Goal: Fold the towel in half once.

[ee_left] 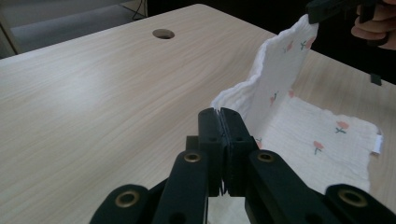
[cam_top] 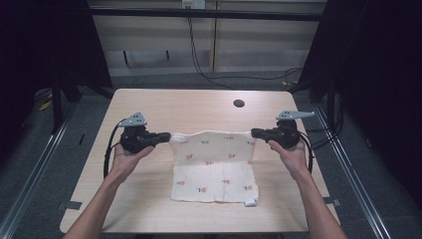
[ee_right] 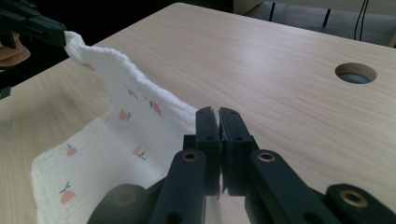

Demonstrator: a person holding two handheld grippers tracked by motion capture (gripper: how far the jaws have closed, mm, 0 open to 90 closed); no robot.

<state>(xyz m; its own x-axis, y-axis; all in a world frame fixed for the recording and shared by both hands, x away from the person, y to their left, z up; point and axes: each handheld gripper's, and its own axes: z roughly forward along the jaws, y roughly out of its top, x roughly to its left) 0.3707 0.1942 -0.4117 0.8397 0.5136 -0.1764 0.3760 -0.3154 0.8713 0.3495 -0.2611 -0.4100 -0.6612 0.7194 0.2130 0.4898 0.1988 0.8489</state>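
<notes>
**Two corners pinched, far edge raised for a fold**

You have the floral muslin cloth [cam_top: 214, 167] by its two far corners. Your left gripper [cam_top: 166, 136] is clamped on the far-left corner, your right gripper [cam_top: 255, 133] on the far-right one; in each gripper view the black jaws stand pressed together with the white hem caught between them. Holding both corners at once keeps the far edge taut and level, so the raised strip stands up from the wooden table [cam_top: 149, 209] while the near part lies flat near the table's middle, its label tag [cam_top: 251, 202] at the near-right corner. That reads as the start of a fold towards you. Your forearms come in from below, spread wide, palms turned inward, both grippers pointing at each other, just above the tabletop.
</notes>
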